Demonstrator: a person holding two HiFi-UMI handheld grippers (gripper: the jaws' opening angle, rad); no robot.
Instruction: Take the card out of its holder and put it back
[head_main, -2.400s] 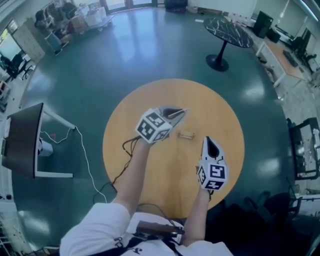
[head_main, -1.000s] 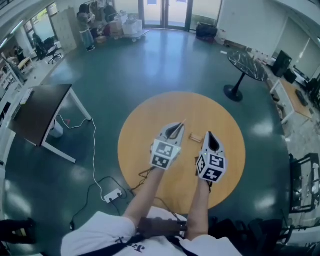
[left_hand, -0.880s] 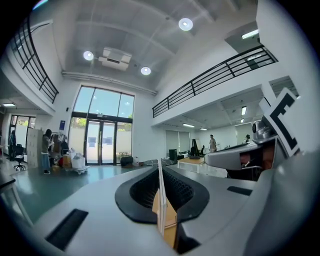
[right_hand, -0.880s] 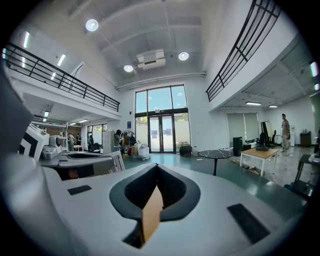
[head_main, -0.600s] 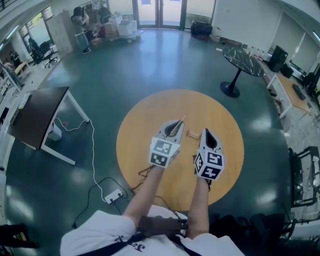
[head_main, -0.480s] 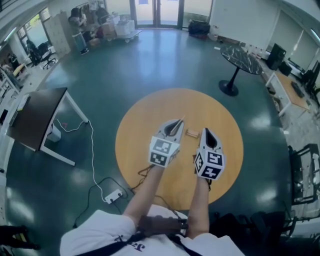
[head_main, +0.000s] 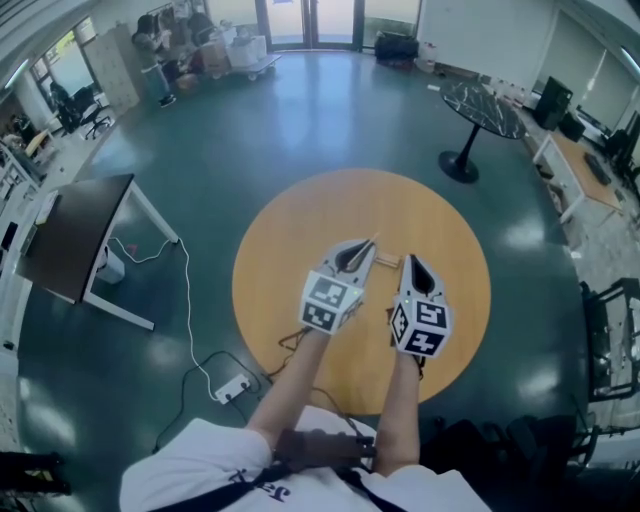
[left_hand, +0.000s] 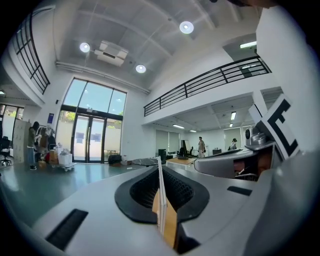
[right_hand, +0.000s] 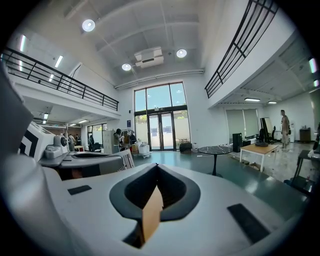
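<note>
Moved: since the earliest frame our left gripper (head_main: 366, 246) has swung in from well left of the holder (head_main: 388, 262) to just beside it, and the right gripper (head_main: 412, 264) has come forward to the holder's other side.
Table (head_main: 300, 230): round, wooden and bare, apart from the holder between our two gripper tips.
Left gripper: clamped on the card (left_hand: 160, 192). In its own view the jaws are pressed together on a thin white edge that stands upright between the pads. It points about level.
Right gripper: jaws together with nothing between them. It sits just right of the holder and points slightly down.
Holder: a small wooden block lying flat on the table, with no card in it. From the head view we cannot make out its slot.
Card: off the table and out past the left jaw tips, seen as a pale sliver aimed towards the holder.
Stage: we judge the card is out and the return has started.
Handling: we expect the card to be very light, thin and slick, stiff along its edge but ready to bow if pushed crooked.
Hold: keep the grip near one end so the free edge leads into the slot. The block looks light, so we would steady it with the right gripper.
</note>
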